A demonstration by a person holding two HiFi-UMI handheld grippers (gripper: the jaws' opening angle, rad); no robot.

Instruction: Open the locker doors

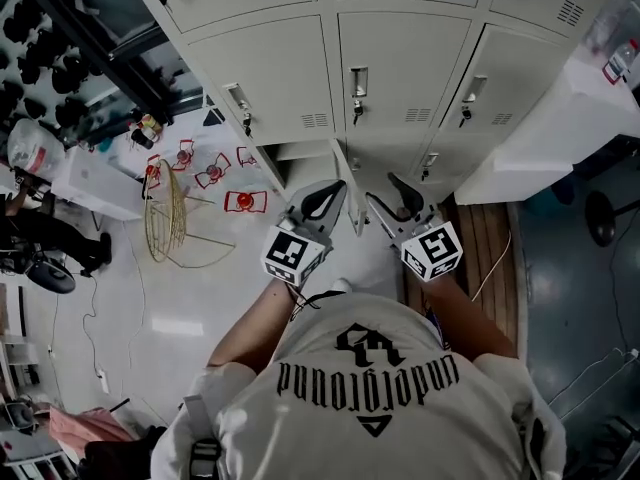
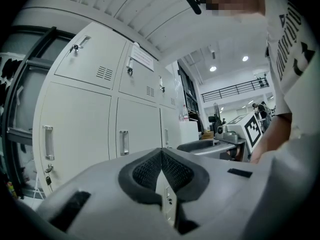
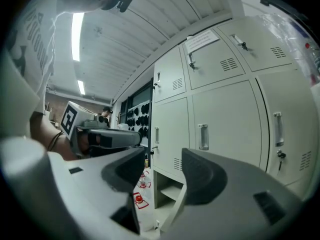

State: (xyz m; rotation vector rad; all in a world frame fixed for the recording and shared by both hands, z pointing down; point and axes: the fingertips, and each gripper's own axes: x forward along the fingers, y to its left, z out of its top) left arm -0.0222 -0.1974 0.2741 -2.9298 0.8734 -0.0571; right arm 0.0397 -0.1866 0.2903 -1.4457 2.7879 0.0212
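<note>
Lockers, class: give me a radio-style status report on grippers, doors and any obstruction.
Left gripper shut, empty. Right gripper open, empty. One lower locker door open; other doors in view shut. Nothing seen in the way.

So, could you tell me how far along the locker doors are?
Done: one lower locker door stands open. In hand: nothing; the left gripper is shut and the right gripper open, both empty. Left: the doors above, like the middle door, are closed.
</note>
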